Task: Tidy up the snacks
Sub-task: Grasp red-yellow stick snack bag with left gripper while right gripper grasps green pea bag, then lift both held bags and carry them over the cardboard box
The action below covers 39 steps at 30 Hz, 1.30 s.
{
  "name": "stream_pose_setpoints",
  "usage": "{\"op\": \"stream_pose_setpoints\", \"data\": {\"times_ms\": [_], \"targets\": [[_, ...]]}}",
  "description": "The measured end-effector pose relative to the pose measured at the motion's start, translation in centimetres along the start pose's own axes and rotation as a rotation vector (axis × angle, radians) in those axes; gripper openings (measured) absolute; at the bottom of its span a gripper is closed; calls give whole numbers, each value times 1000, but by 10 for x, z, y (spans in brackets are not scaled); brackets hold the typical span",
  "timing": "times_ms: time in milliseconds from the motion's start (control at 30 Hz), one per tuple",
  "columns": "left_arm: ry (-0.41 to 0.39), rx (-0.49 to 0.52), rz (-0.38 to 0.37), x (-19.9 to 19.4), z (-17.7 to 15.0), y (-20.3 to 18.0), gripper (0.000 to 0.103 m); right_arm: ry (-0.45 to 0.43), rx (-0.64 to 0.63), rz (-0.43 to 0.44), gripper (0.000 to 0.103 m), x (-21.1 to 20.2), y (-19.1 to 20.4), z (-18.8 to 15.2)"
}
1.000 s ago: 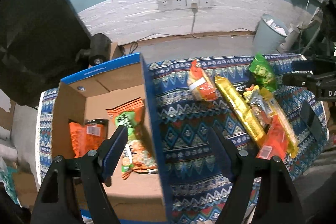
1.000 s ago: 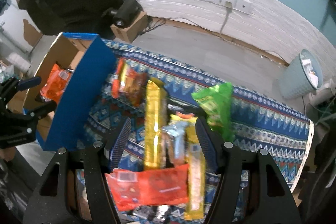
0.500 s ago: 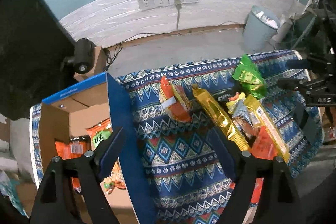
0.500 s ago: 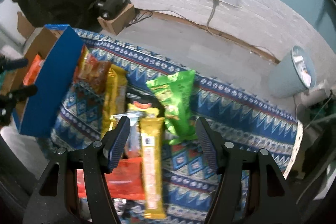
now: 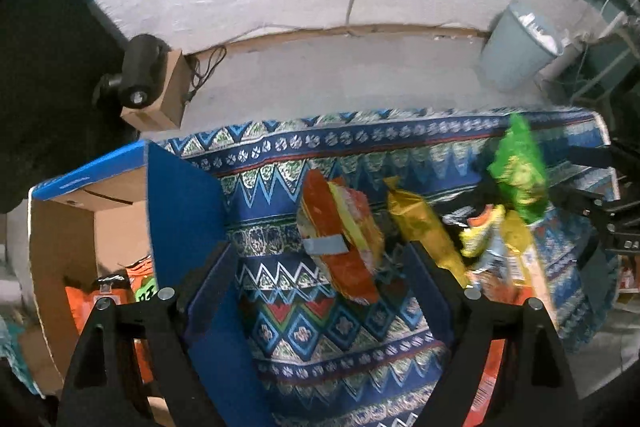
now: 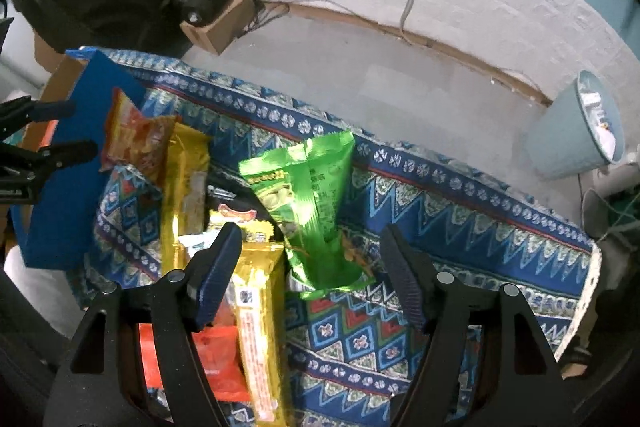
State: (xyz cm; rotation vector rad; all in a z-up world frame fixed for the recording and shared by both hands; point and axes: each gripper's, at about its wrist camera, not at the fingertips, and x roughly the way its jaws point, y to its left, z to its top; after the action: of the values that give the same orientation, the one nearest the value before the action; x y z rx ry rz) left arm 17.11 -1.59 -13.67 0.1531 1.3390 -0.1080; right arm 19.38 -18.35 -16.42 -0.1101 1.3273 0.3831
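Observation:
My left gripper (image 5: 318, 254) hangs open over the patterned cloth, and an orange-red snack packet (image 5: 340, 243) lies between its fingers without touching the pads. At its left stands the blue cardboard box (image 5: 184, 211) with orange packets (image 5: 80, 303) inside. My right gripper (image 6: 311, 233) is over a green packet (image 6: 308, 187). Its jaws are opening, the packet's lower end lies between them, and the pads stand clear of it. A long gold packet (image 6: 186, 179), a gold bar (image 6: 256, 307) and a red packet (image 6: 212, 351) lie left of the green one.
The table's patterned cloth (image 5: 340, 347) ends at a far edge with bare floor beyond. A pale blue bin (image 6: 576, 131) stands on the floor at the right. A small cardboard box carrying a black camera (image 5: 152, 95) sits at the far left by the wall.
The left gripper swung right from above the box to over the orange-red packet and sank. The right gripper shifted right from the gold packets to the green one, lowering, its jaws widening.

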Motion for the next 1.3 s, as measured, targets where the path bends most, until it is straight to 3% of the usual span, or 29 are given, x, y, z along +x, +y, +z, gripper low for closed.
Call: {"op": "stream_pose_setpoints", "data": {"times_ms": [267, 567, 633, 733, 833, 933, 1300], "targets": [[78, -65, -50, 32, 9, 5, 86, 56, 29, 4, 72, 35, -7, 1], [103, -118, -98, 62, 9, 13, 85, 91, 85, -10, 72, 66, -16, 2], [107, -120, -114, 65, 9, 13, 68, 99, 83, -19, 70, 72, -15, 2], [89, -94, -89, 64, 8, 12, 55, 91, 77, -9, 58, 73, -14, 4], [84, -66, -89, 62, 5, 8, 50, 82, 79, -15, 38, 71, -15, 7], [73, -50, -74, 58, 1, 6, 44, 78, 88, -22, 37, 70, -18, 8], [-47, 31, 43, 22, -8, -3, 44, 34, 55, -131, 36, 44, -15, 11]]}}
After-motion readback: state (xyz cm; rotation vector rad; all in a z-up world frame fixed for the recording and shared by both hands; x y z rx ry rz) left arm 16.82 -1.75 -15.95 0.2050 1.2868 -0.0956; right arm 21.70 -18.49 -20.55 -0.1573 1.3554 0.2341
